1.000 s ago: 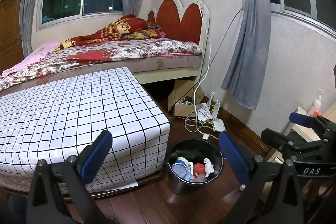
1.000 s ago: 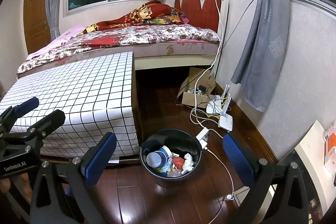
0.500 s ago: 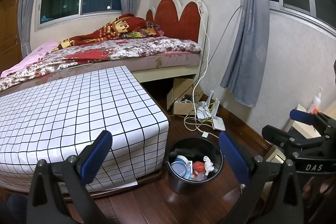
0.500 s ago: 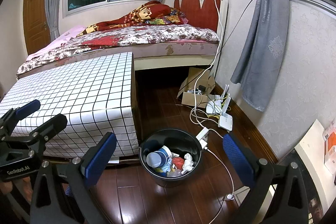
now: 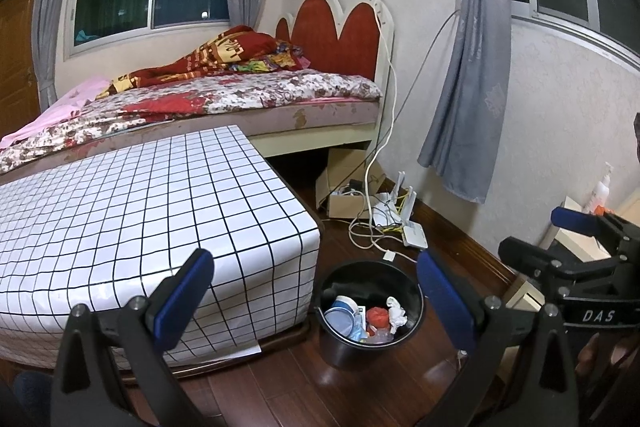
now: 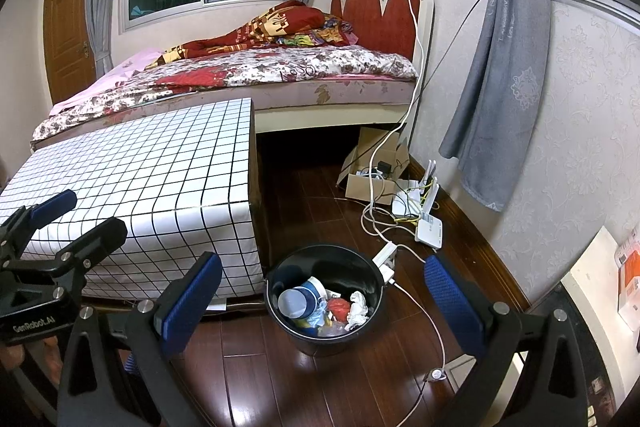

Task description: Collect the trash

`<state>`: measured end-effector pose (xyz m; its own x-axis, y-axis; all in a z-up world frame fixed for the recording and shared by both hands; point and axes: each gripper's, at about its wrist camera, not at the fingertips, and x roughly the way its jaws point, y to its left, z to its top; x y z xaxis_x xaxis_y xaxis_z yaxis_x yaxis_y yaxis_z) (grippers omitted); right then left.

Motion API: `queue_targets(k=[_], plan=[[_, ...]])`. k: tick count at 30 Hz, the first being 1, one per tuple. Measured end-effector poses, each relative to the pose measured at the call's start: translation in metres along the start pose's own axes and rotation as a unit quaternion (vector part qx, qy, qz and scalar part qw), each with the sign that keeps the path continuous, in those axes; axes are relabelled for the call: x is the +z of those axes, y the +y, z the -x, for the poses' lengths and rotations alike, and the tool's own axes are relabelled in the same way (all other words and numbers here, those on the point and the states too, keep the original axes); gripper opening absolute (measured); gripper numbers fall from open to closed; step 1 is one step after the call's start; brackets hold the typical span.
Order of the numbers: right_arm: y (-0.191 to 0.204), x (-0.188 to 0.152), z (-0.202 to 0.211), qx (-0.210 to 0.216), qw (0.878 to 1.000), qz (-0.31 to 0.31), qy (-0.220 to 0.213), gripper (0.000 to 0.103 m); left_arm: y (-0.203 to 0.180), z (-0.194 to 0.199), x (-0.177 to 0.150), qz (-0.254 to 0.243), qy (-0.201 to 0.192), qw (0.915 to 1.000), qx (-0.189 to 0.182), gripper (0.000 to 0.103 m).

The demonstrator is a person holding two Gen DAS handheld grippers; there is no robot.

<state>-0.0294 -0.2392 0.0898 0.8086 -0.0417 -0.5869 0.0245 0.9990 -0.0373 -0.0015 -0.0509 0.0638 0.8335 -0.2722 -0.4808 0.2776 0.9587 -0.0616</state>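
Lower center of both views: black bin (image 5: 370,311) on floor beside grid-covered surface (image 5: 140,211), trash (image 6: 328,307) inside. Left claw (image 5: 312,291) and right claw (image 6: 320,291) both wide, holding nothing.

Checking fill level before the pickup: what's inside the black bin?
Inside the black bin: a blue-and-white cup on its side, a red wrapper, crumpled white tissue, clear plastic. Anything under that layer and the bin's bottom are covered.
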Motion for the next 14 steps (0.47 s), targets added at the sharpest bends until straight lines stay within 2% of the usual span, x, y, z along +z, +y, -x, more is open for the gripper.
queue_targets(k=[10,14], plan=[[0.0,-0.0011,-0.0007,-0.001,1.0,-0.001,0.0,0.102,-0.0016,-0.0006,-0.0012,-0.026,-0.015,0.9994,0.018,0.102],[0.0,-0.0014,-0.001,-0.001,1.0,0.0,0.0,0.102,-0.0018,-0.001,-0.0015,-0.027,-0.012,0.9995,0.005,0.102]])
